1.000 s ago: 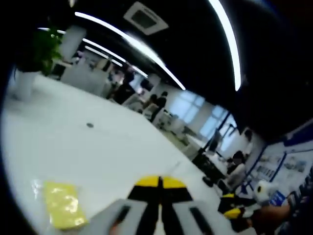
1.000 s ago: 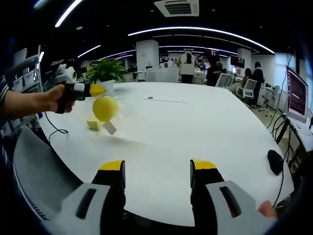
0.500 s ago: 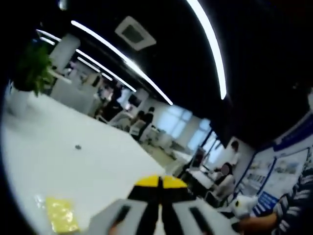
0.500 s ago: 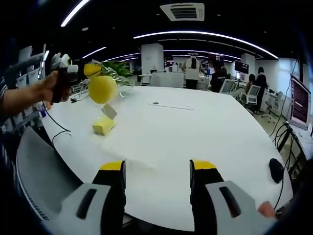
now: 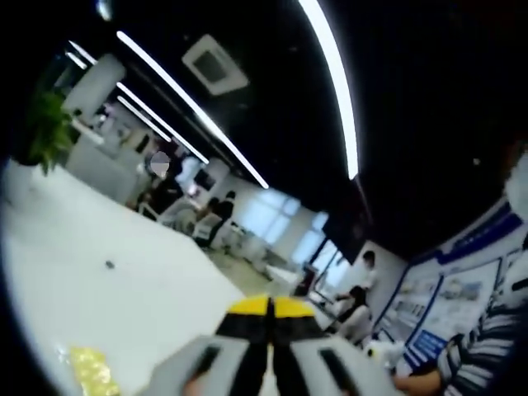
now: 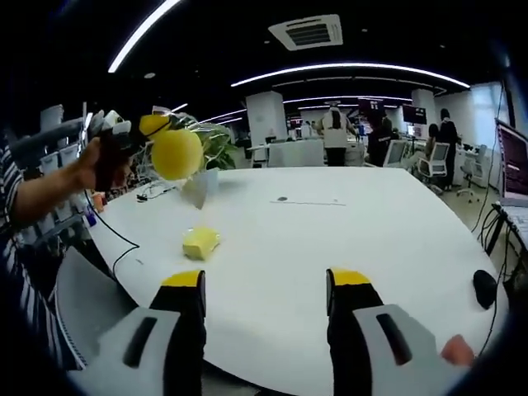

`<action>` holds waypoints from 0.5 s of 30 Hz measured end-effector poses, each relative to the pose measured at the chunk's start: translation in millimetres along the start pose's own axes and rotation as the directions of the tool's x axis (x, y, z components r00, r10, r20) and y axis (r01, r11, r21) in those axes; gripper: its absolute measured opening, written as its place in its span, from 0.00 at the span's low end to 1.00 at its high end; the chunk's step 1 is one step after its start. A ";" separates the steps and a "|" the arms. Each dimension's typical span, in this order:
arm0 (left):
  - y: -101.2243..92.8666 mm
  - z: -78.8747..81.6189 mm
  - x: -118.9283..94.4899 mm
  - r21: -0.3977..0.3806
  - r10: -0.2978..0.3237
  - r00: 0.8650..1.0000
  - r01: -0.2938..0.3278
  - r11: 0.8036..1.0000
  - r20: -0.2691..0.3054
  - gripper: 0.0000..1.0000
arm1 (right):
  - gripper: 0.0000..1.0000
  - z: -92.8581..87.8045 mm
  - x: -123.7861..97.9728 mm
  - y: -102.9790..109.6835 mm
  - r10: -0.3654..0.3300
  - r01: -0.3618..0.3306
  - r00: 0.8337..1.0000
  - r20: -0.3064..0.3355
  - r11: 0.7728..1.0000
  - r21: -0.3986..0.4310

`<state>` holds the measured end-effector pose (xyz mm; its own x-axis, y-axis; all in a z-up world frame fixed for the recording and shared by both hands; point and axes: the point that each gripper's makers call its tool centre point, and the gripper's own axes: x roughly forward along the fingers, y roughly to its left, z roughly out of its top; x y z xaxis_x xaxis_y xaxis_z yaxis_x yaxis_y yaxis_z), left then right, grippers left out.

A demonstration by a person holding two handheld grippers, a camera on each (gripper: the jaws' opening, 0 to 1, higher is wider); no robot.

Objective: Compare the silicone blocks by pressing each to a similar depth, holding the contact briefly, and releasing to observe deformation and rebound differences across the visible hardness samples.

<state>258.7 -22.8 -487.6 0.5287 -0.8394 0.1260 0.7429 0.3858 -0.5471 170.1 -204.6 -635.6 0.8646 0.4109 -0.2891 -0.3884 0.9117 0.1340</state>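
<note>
Right gripper view: left gripper point(image 6: 153, 125) aloft over the white table point(image 6: 346, 239), jaws clamped on the clear bag of a yellow ball sample point(image 6: 176, 153). Yellow block point(image 6: 200, 242) lies on the table, well below. Right gripper point(image 6: 264, 285) jaws apart, empty. Left gripper view: yellow tips point(image 5: 269, 307) together. Judgement: both samples look light and soft; bag likely slippery, so press the block from above, at centre.

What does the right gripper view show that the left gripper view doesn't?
Right gripper view: its open right claw, a bagged yellow ball hanging from the left claw, a black mouse. Left gripper view: the left claw's own shut jaws, blue wall posters. Shared: the white table and the yellow block lying on it.
</note>
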 end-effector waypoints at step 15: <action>-15.0 6.7 -1.4 -0.035 -0.058 0.998 0.059 0.998 0.008 0.00 | 0.96 52.1 10.5 29.3 0.094 -0.100 0.977 0.191 0.995 0.023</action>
<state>249.5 -24.9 -474.0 0.4877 -0.8574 0.1644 0.7578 0.3223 -0.5674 184.4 -173.8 -585.4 0.8693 0.4862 -0.0884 -0.4655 0.8657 0.1840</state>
